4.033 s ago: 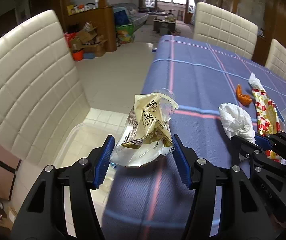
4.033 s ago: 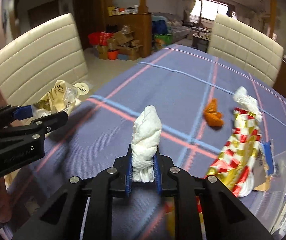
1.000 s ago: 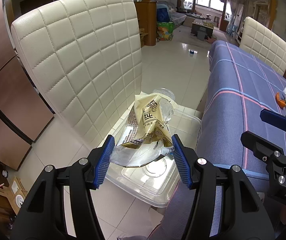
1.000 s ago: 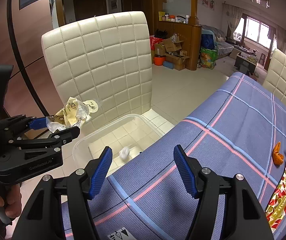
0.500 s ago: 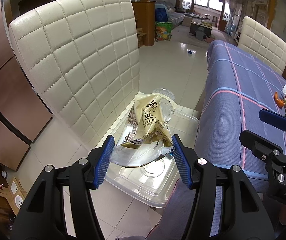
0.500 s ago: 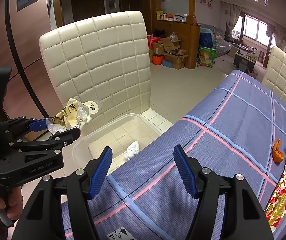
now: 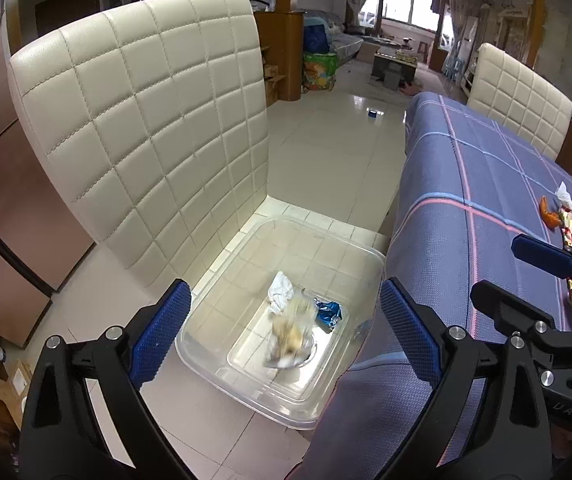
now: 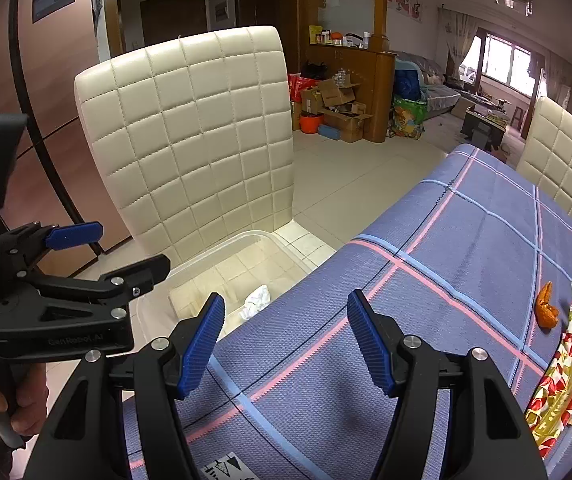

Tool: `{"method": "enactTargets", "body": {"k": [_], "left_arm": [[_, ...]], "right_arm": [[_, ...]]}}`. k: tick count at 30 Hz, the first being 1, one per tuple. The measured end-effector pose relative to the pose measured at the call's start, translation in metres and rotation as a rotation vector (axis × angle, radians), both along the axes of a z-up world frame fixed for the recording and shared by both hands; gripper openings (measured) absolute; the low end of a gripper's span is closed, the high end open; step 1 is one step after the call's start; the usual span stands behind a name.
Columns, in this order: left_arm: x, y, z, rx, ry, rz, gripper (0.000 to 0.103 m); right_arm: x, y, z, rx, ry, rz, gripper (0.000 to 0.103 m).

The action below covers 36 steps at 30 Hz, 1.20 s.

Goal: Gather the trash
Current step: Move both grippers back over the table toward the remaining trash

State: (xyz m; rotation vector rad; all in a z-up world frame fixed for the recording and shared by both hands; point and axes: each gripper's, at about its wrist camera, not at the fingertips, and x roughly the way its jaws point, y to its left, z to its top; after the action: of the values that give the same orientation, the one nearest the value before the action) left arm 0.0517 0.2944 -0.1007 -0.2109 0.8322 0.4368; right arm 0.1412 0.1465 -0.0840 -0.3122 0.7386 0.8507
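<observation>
A clear plastic bin stands on the floor between the chair and the table; it also shows in the right wrist view. In it lie a crumpled white tissue, a blue wrapper and a blurred yellow-cream bag. My left gripper is open and empty above the bin. My right gripper is open and empty over the table's corner. An orange scrap and a red-gold wrapper lie on the blue tablecloth.
A cream quilted chair stands left of the bin. Two more cream chairs stand behind the table. Boxes and bags sit by a wooden cabinet far back. The left gripper also shows in the right wrist view.
My left gripper has opened and let go of the yellow-cream bag, which has dropped into the bin. The right gripper stays open over the table.
</observation>
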Motion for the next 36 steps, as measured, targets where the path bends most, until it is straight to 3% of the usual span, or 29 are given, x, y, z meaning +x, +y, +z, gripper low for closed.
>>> {"method": "enactTargets", "body": {"k": [13, 23, 30, 36], "left_arm": [[-0.002, 0.001, -0.006, -0.014, 0.021, 0.004, 0.095], [-0.005, -0.016, 0.010, -0.013, -0.003, -0.020, 0.095], [0.001, -0.052, 0.022, 0.006, -0.014, -0.096, 0.095], [0.016, -0.109, 0.030, 0.011, -0.018, -0.212, 0.095]], "right_arm": [[0.000, 0.001, -0.002, 0.001, 0.011, -0.004, 0.062], [-0.004, -0.019, 0.007, 0.006, 0.003, -0.060, 0.062], [-0.002, -0.070, 0.014, 0.005, -0.024, -0.183, 0.062], [-0.004, -0.146, 0.020, 0.019, -0.025, -0.327, 0.062]]}}
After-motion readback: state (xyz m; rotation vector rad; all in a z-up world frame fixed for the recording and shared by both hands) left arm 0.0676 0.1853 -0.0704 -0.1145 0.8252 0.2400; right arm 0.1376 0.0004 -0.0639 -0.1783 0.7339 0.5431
